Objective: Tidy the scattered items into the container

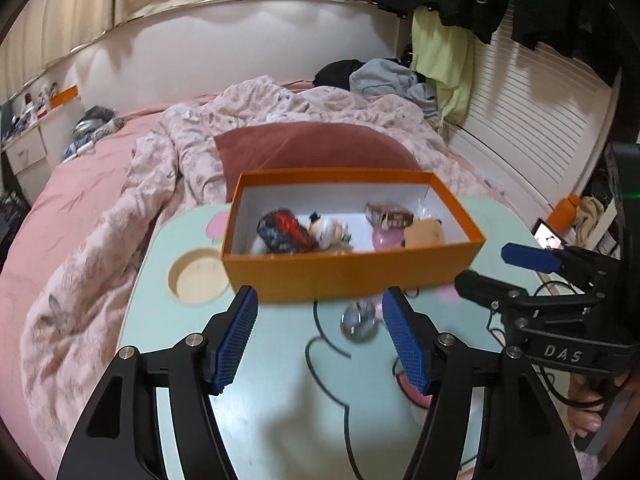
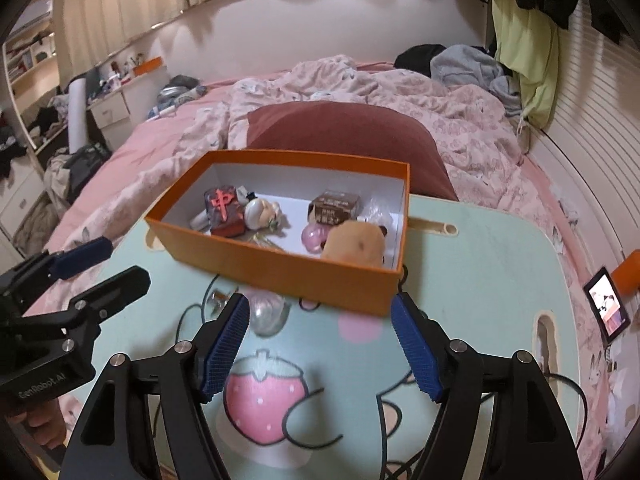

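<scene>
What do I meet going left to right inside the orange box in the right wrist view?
Red mahjong-tile block → small cream figurine → brown carton → tan plush, with a pink piece tucked between the last two.

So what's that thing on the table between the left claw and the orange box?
A small clear rounded item, see-through like glass or plastic, lies on the mint table between the open left gripper and the orange box. The left wrist view shows it.
</scene>
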